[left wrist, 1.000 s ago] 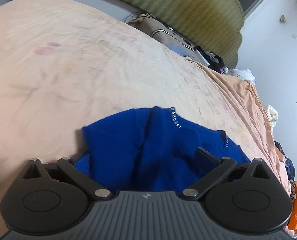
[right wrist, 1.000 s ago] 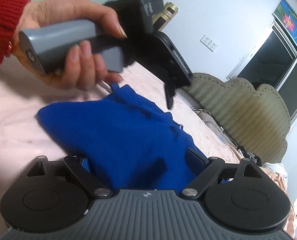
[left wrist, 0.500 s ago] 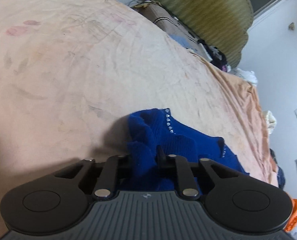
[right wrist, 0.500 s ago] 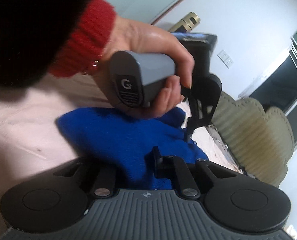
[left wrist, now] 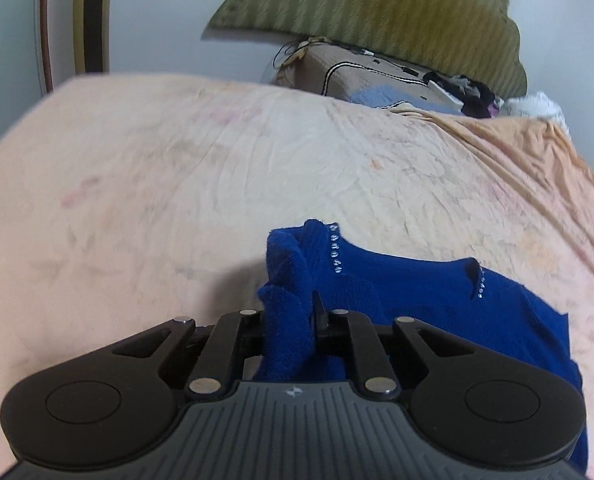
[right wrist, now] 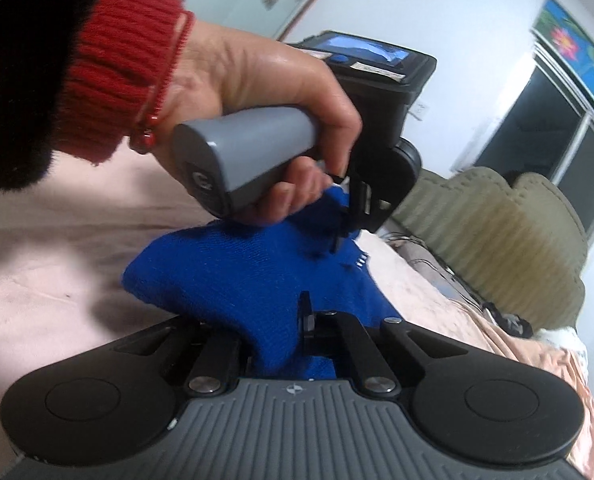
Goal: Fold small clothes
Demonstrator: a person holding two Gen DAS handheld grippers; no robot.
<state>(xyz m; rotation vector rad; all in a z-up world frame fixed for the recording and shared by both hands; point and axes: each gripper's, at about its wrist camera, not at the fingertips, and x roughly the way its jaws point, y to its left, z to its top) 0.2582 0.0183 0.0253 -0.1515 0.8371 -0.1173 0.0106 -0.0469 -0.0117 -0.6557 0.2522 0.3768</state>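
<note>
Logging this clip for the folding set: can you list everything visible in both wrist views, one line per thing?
blue knit garment: one, royal blue with small sparkly studs, on the bed, pinched at two places
bedsheet: one, pale peach, wrinkled, covering the bed
headboard: one, olive green, padded, against the wall
clutter by the headboard: several items, mixed colours, too blurred to name
window: one, dark panes, right wall
left gripper: one, black, shut on the garment
right gripper: one, black, shut on the garment
left hand: one, red knit cuff, holding the grey handle
</note>
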